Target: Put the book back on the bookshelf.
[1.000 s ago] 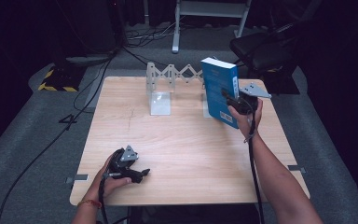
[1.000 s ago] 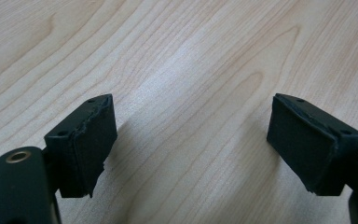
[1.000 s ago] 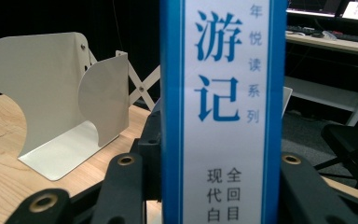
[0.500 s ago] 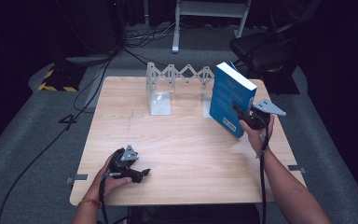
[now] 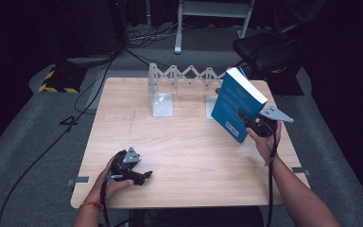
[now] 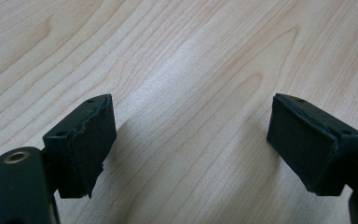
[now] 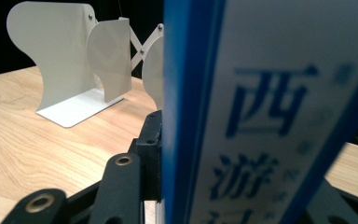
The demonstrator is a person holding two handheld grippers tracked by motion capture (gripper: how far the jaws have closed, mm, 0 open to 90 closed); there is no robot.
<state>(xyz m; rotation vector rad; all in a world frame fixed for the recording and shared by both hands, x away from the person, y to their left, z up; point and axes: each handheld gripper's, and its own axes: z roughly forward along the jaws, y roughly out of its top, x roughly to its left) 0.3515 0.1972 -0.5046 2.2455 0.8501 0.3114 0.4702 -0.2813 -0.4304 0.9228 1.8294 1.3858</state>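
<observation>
Dark floor strewn with cables surrounds the pale wooden worktop (image 5: pixel 189 142), where the high view places a blue book (image 5: pixel 236 104) right of centre, tilted and raised off the wood, clamped at its lower edge by the right tool (image 5: pixel 249 124), with a white folding bookend rack (image 5: pixel 179 78) standing behind it at the upper middle of the frame. Seen from the right gripper view, the book's spine fills the centre with blue Chinese characters, hiding most of the rack's white plates at upper left. At lower left of the high view the left tool (image 5: pixel 142 177) rests on the wood, and its own view shows its jaws spread wide over bare grain with nothing between them.
</observation>
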